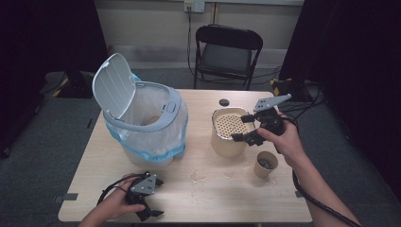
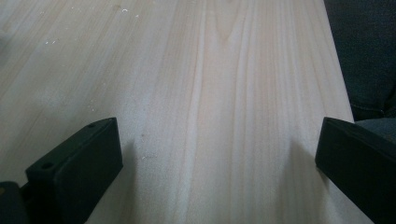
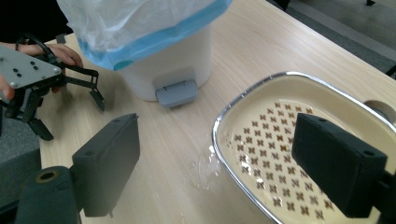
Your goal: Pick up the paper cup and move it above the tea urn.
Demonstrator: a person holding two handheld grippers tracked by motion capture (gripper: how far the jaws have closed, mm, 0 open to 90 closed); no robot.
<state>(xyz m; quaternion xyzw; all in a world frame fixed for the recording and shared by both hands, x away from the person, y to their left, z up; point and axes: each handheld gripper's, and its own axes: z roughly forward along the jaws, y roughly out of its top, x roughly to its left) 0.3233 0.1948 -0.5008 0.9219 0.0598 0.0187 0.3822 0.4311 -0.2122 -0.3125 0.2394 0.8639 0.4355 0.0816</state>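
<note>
A cream pot [image 1: 222, 144] with a perforated strainer insert [image 1: 229, 124] stands right of the table's middle. My right gripper [image 1: 240, 128] hovers open at its right rim. In the right gripper view, one jaw is over the bare table and the other over the strainer [image 3: 275, 140], with the pot's metal rim [image 3: 219, 126] between them, untouched. My left gripper [image 1: 158, 197] rests open on the table near the front left edge. Its jaws in the left gripper view [image 2: 215, 158] have only bare wood between them.
A white pedal bin [image 1: 142, 123] with its lid up and a blue-edged liner bag stands at centre left. A paper cup [image 1: 265, 164] with dark contents sits front right of the pot. Spilled water [image 1: 197, 177] lies in front of it. A small black disc [image 1: 224, 102] and a chair [image 1: 228, 52] are behind.
</note>
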